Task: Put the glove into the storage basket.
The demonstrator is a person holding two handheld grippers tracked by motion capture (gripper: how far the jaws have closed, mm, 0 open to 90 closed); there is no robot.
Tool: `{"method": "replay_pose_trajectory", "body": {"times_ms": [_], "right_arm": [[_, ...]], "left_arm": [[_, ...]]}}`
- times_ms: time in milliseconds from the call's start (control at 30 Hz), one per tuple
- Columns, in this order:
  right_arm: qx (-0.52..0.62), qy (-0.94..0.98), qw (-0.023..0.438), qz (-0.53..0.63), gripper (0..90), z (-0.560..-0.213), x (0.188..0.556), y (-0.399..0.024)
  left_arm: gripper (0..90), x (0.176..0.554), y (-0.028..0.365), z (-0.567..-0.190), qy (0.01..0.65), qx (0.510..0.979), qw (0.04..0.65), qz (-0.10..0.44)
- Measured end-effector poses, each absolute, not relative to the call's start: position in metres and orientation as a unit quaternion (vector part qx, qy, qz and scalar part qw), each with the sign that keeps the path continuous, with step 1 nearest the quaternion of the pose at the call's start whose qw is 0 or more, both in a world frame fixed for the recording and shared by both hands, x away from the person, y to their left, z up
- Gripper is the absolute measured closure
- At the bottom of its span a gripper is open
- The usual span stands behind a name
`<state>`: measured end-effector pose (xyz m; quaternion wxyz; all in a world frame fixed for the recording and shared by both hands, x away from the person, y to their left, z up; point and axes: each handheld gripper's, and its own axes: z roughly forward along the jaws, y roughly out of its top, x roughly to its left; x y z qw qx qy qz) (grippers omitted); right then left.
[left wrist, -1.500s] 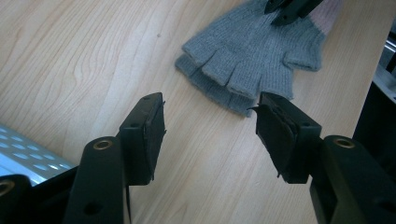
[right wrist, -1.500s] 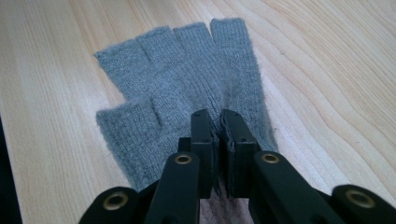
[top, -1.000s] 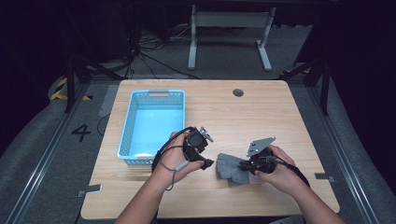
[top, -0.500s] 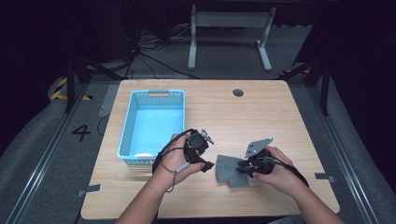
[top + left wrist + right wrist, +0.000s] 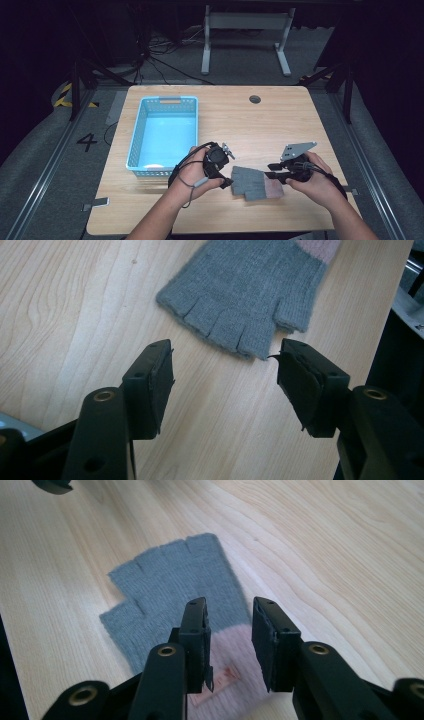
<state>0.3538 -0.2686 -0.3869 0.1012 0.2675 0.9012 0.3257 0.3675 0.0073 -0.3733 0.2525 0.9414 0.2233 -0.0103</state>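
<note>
Glove (image 5: 252,182): grey, fingerless, pink cuff, flat on the table (image 5: 240,120) near the front edge, between the two grippers. Long axis across the table as seen from above: finger stubs toward the left gripper (image 5: 226,176), cuff toward the right gripper (image 5: 272,171).

Left gripper (image 5: 225,372): spread wide, nothing between the pads, finger ends of the glove (image 5: 247,290) just ahead of the tips and apart from them.

Right gripper (image 5: 229,630): hung over the cuff, jaws parted and just been opening, pads (image 5: 197,630) not pressing the cloth; glove (image 5: 170,590) running away from it, fingers farthest off. Touching the cuff or slightly above: could not tell.

Judged: released there by the right, which stood nearer; any next pick likely by either end along that axis.

Basket (image 5: 165,132): blue, to the left and behind, well apart from the glove, apparently empty.

Hard to make out: small orange mark on the cuff, partly cut off by the jaws; near end of the cuff hidden beneath the gripper.
</note>
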Motion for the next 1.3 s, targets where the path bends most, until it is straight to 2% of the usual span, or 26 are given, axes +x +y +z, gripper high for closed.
{"method": "replay_pose_trajectory", "body": {"times_ms": [133, 433, 900, 1167, 1300], "right_arm": [[0.282, 0.897, 0.105, 0.324, 70.8, -0.382, 0.355, -0.28], [0.322, 0.884, 0.113, 0.319, 69.8, -0.381, 0.362, -0.308], [0.349, 0.872, 0.118, 0.322, 69.2, -0.38, 0.366, -0.327], [0.362, 0.867, 0.116, 0.322, 69.6, -0.38, 0.368, -0.337], [0.365, 0.865, 0.116, 0.325, 69.2, -0.38, 0.368, -0.34]], "left_arm": [[40.1, 0.368, 0.004, -0.375, 0.216, 0.943, 0.253, -0.008], [39.5, 0.366, -0.011, -0.379, 0.195, 0.943, 0.271, -0.005], [38.3, 0.366, -0.019, -0.382, 0.188, 0.94, 0.285, -0.003], [49.6, 0.361, -0.038, -0.391, 0.141, 0.945, 0.294, -0.002], [50.5, 0.36, -0.05, -0.398, 0.12, 0.948, 0.294, -0.007]]}}
